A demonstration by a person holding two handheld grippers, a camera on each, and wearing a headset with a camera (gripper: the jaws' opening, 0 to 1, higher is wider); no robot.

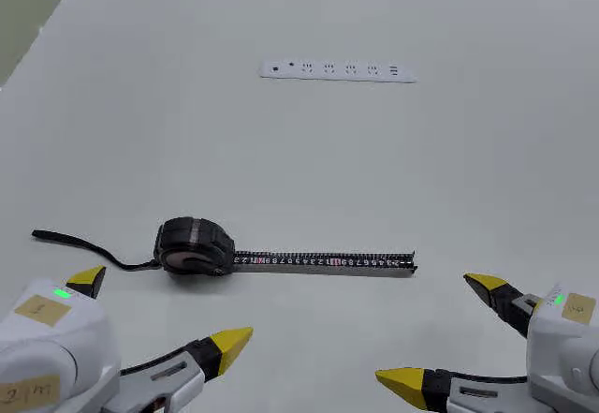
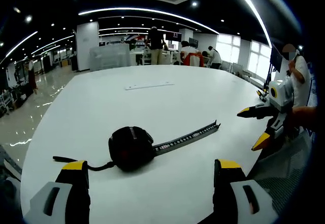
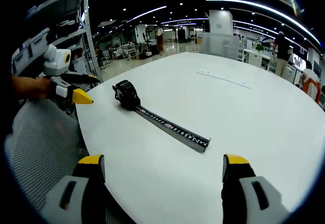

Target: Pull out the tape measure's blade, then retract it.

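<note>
A black tape measure (image 1: 194, 245) lies on the white table (image 1: 309, 151), its blade (image 1: 323, 261) drawn out to the right and lying flat, with a black wrist strap (image 1: 80, 243) trailing left. The case (image 2: 131, 148) and blade (image 2: 187, 136) lie just ahead of my left gripper (image 2: 152, 183), which is open with nothing between its yellow-tipped fingers. My right gripper (image 3: 165, 176) is also open, and the blade's end hook (image 3: 203, 144) lies a short way in front of it. In the head view the left gripper (image 1: 159, 315) is at bottom left and the right gripper (image 1: 445, 333) at bottom right.
A white power strip (image 1: 337, 71) lies flat at the far side of the table. The table's near edge (image 3: 101, 173) runs just under both grippers. Office desks, shelves and several people stand in the background beyond the table.
</note>
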